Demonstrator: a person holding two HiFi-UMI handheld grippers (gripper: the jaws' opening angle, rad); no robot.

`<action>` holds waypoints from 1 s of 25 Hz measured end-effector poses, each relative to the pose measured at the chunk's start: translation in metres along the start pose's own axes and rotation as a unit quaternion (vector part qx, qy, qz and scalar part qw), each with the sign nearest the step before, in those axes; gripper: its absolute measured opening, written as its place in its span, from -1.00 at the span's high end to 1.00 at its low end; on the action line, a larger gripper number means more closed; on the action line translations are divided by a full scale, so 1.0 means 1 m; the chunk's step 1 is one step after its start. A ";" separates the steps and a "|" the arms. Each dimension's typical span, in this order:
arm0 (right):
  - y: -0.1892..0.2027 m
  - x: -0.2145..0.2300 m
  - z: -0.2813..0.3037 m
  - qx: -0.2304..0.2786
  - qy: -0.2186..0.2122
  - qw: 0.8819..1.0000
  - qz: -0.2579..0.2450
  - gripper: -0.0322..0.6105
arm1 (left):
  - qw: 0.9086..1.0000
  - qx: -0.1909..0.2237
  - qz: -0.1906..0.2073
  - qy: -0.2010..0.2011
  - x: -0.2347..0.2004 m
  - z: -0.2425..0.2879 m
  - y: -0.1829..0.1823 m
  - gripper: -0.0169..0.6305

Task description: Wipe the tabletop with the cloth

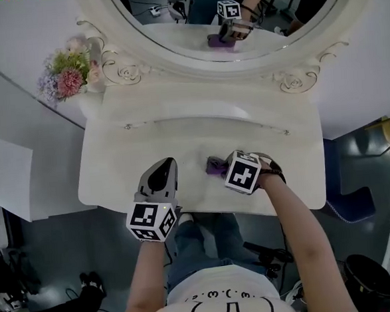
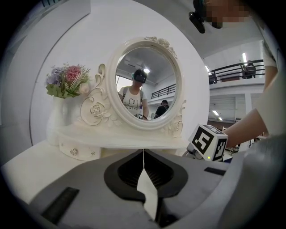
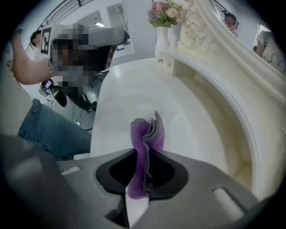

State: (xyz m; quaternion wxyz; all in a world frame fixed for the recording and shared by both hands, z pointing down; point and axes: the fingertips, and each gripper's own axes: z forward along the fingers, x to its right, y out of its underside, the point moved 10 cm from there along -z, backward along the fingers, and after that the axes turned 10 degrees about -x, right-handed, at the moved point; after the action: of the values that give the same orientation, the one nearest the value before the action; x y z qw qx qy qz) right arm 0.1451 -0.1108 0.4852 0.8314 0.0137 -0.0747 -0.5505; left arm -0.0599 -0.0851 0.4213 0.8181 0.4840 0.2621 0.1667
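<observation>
A folded purple cloth (image 3: 147, 138) sticks out from between the jaws of my right gripper (image 3: 145, 150), which is shut on it. In the head view the cloth (image 1: 216, 166) rests on the white tabletop (image 1: 116, 164) near the front edge, just left of the right gripper (image 1: 228, 168). My left gripper (image 1: 163, 176) hovers over the table's front, a little left of the cloth. Its jaws are shut with nothing between them, as the left gripper view (image 2: 143, 154) shows.
An oval mirror (image 1: 225, 16) in an ornate white frame stands at the back of the dressing table. A vase of flowers (image 1: 69, 74) sits at the back left on a raised shelf (image 1: 197, 95). The person's legs are below the front edge.
</observation>
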 end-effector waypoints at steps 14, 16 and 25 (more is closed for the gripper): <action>0.023 -0.117 0.014 -0.011 -0.188 0.982 -0.025 0.68 | 0.999 0.000 0.018 0.044 0.022 -0.002 0.001 0.94; 0.028 -0.122 0.013 -0.004 -0.196 0.980 -0.025 0.68 | 0.999 0.000 0.023 0.048 0.024 0.000 -0.001 0.94; 0.053 -0.034 -0.052 0.096 -0.033 0.993 0.054 0.68 | 0.998 0.000 0.031 0.048 0.032 0.012 -0.008 0.94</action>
State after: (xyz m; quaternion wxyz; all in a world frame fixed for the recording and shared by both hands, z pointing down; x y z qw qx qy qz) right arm 0.1880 -0.0614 0.4361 0.8518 0.0715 -0.1551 -0.4952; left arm -0.0272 -0.0800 0.4105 0.7989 0.4833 0.2861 0.2154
